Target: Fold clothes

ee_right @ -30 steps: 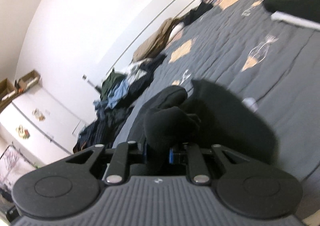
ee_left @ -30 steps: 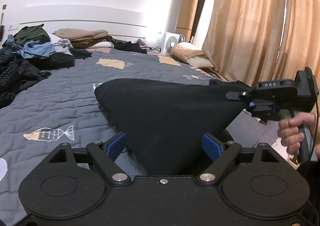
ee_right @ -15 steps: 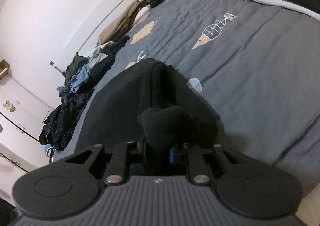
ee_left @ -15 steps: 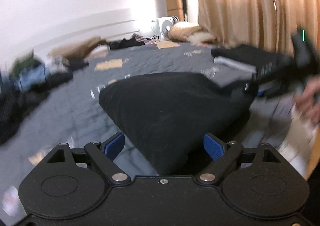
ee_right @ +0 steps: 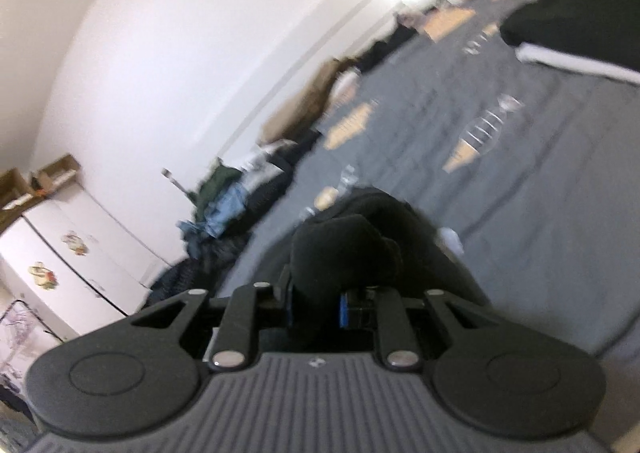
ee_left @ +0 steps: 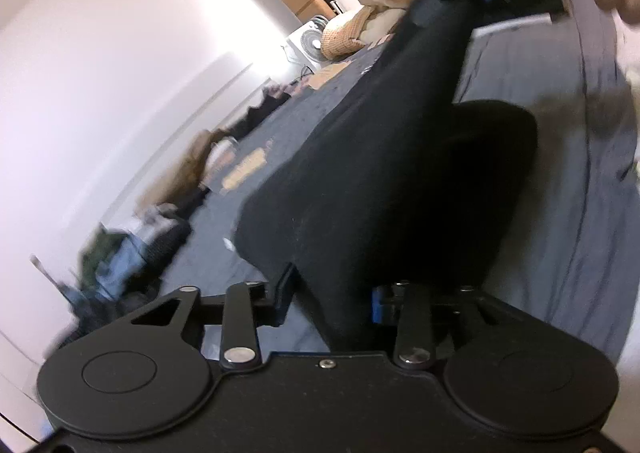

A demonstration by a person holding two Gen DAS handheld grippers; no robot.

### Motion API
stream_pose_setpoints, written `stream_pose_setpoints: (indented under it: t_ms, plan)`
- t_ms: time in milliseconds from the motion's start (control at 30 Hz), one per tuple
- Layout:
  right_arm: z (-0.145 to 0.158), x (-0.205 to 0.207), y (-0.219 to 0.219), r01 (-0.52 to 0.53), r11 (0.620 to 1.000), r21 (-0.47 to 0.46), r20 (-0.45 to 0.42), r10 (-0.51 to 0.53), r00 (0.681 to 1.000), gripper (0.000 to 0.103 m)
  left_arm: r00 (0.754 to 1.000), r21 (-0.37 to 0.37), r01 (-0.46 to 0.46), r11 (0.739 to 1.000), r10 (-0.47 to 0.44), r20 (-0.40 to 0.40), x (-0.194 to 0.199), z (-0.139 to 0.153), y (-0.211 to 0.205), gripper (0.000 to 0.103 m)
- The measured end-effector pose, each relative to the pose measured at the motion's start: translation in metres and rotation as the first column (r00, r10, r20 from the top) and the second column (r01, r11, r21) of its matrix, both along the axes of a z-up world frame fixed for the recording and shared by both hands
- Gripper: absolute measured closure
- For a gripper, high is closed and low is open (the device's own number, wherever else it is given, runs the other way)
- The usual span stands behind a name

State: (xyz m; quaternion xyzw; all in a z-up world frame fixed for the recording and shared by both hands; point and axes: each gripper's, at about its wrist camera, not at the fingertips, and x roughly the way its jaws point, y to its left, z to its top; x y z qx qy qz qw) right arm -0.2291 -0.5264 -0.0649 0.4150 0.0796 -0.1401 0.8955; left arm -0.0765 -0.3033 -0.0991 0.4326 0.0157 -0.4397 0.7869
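Tilted since a second ago, both my grippers hoist the black garment (ee_left: 384, 173) off the bed (ee_left: 580, 213): left gripper (ee_left: 332, 293) clenched on it, right gripper (ee_right: 316, 293) gripping a bunch toward one o'clock; mid-fold, I judge.

Grey quilted bed (ee_right: 560, 213) bearing clothes heaps (ee_right: 228, 197), folded stack (ee_right: 576, 25)
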Motion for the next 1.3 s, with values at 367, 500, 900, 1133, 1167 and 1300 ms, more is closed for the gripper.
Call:
stream_pose_setpoints:
  t_ms: [367, 500, 900, 1133, 1167, 1300]
  plan:
    - [-0.044, 0.023, -0.013, 0.019, 0.997, 0.070, -0.307, 0.004, 0.952, 0.083, 0.979, 0.216, 0.006, 0.976, -0.050, 0.198, -0.011, -0.056, -0.014, 0.064]
    - [-0.042, 0.023, -0.010, -0.002, 0.999, 0.038, -0.310, 0.014, 0.951, 0.083, 0.979, 0.220, -0.001, 0.976, -0.044, 0.201, -0.009, -0.041, -0.007, 0.071]
    - [-0.034, 0.028, 0.006, -0.085, 0.995, 0.052, -0.262, 0.095, 0.960, 0.083, 0.965, 0.252, -0.015, 0.968, -0.052, 0.257, -0.006, -0.029, 0.013, 0.078]
    - [-0.044, 0.029, 0.006, -0.062, 0.995, 0.074, -0.288, 0.081, 0.954, 0.083, 0.937, 0.141, -0.026, 0.990, -0.025, 0.348, 0.002, -0.058, -0.002, 0.040]
    - [-0.044, 0.028, 0.006, -0.058, 0.995, 0.077, -0.286, 0.078, 0.955, 0.083, 0.932, 0.131, -0.020, 0.991, -0.029, 0.361, 0.002, -0.060, -0.005, 0.040]
    - [-0.046, 0.026, 0.005, -0.048, 0.994, 0.096, -0.274, 0.072, 0.959, 0.083, 0.922, 0.152, 0.001, 0.988, -0.060, 0.381, -0.003, -0.071, -0.013, 0.074]
